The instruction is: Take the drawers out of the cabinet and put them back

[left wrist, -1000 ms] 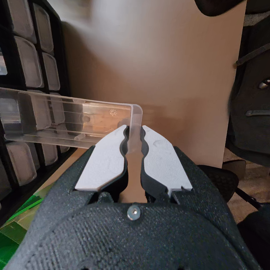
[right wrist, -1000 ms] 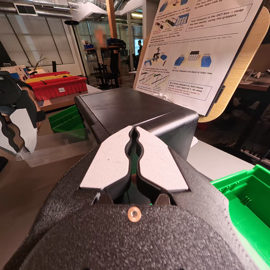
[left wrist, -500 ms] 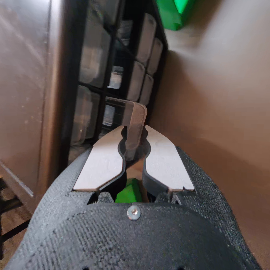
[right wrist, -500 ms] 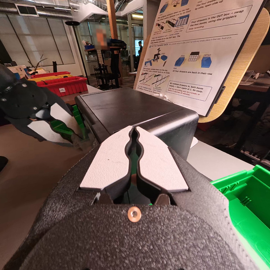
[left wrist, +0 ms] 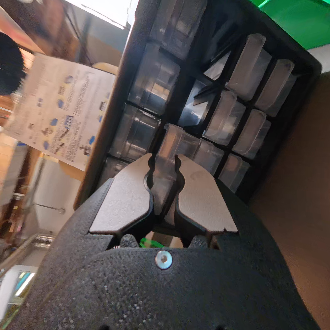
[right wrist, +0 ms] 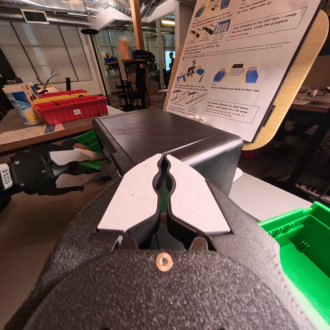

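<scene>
My brown surface [right wrist: 35,241] carries the black cabinet [right wrist: 160,132], with one green bin [right wrist: 300,250] to its right and another [right wrist: 87,141] to its left.

Right gripper [right wrist: 164,157] resting shut over the black cabinet [right wrist: 160,132].

Its pale jaws sit closed with only a thin slit between them, tips over the cabinet's near top edge. Left of the jaws, the left gripper [right wrist: 100,166] reaches sideways at the cabinet's front, jaws around something clear that I can't make out well. Beyond the jaws to the right, an instruction board [right wrist: 241,59] leans behind the cabinet. A green bin [right wrist: 307,250] lies below and right of the jaws on the desk [right wrist: 259,198]; red trays [right wrist: 69,109] lie far off to the left.
</scene>
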`<state>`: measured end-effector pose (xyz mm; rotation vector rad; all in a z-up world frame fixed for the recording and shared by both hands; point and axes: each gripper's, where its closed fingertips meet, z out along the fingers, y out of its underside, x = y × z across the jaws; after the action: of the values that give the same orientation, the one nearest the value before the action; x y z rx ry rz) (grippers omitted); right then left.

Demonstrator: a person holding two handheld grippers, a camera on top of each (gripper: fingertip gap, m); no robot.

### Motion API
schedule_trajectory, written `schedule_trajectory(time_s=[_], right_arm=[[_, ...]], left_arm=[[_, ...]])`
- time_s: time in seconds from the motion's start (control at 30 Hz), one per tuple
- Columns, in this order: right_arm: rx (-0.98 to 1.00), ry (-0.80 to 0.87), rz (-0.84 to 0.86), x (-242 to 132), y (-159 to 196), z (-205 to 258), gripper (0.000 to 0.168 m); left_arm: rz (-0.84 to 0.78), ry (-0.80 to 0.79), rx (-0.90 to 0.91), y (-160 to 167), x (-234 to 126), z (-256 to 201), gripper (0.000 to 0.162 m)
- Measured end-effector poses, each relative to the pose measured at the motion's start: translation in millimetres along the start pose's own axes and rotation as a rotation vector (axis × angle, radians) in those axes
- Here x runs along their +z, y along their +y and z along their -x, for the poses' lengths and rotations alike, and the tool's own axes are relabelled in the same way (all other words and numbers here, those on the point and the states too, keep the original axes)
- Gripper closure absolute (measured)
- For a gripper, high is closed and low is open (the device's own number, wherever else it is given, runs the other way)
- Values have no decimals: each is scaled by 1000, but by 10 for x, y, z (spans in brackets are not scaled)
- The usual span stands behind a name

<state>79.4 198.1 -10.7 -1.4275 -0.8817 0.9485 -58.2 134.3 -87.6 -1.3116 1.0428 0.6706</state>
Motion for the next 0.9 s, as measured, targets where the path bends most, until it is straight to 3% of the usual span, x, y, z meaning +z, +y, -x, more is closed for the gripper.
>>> schedule_trajectory(time_s=[0.43,0.73,0.9], right_arm=[[18,-6,-14,1,-1,-1,168],[17,0,-19,3,-1,0,168],[24,-2,-23,2,-2,-2,168]], left_arm=[[-126,-251,287,-24,23,-27,144],[-52,-249,175,24,60,-95,132],[-37,-266,164,31,116,-17,146]])
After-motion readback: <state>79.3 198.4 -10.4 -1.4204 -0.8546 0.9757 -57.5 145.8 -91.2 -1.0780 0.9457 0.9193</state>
